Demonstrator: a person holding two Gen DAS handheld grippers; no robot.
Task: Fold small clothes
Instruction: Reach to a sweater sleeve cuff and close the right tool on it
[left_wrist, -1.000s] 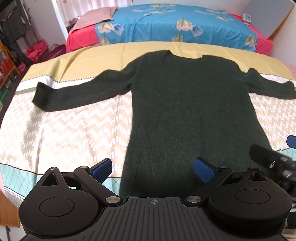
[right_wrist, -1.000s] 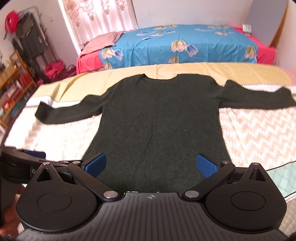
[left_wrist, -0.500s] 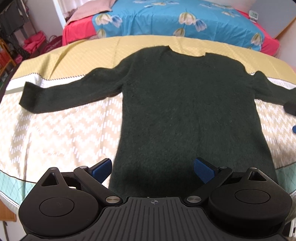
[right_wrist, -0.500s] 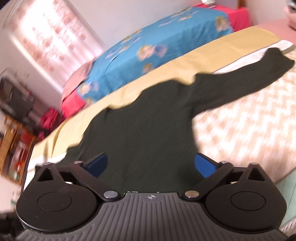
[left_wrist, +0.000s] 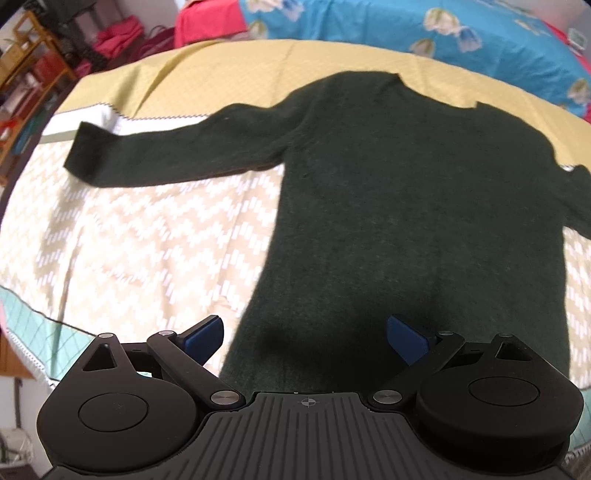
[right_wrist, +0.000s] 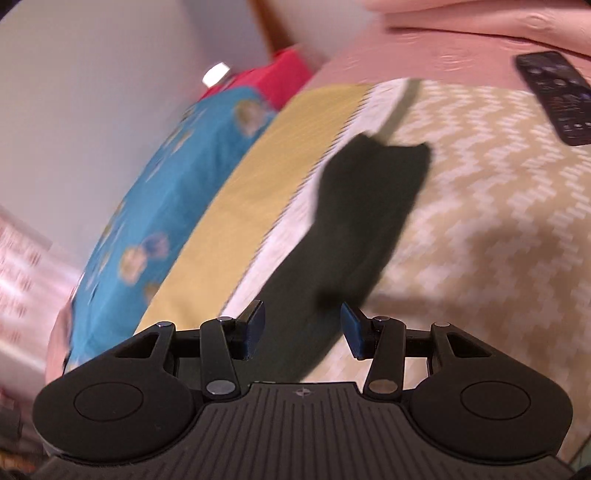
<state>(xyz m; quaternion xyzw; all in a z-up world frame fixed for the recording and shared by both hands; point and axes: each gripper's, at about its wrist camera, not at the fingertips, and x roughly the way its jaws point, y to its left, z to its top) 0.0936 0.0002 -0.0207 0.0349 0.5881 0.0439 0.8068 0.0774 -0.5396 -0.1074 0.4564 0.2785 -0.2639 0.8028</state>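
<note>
A dark green long-sleeved sweater (left_wrist: 399, 206) lies flat on the patterned bedspread (left_wrist: 147, 236), neck away from me, left sleeve (left_wrist: 166, 151) stretched out to the left. My left gripper (left_wrist: 304, 338) is open and empty above the sweater's lower hem. In the blurred right wrist view the right sleeve (right_wrist: 354, 229) runs away from me to its cuff. My right gripper (right_wrist: 303, 326) is open, its jaws astride the near part of that sleeve, holding nothing.
A black remote control (right_wrist: 554, 96) lies on the bedspread at the far right, beside pink bedding (right_wrist: 461, 37). A blue floral quilt (left_wrist: 424, 33) covers the bed's far end. Shelves and red bags (left_wrist: 40, 70) stand at the left.
My right gripper has swung right and tilted, from facing the sweater's body to over the right sleeve, and its jaws have narrowed. My left gripper has moved forward and turned slightly left.
</note>
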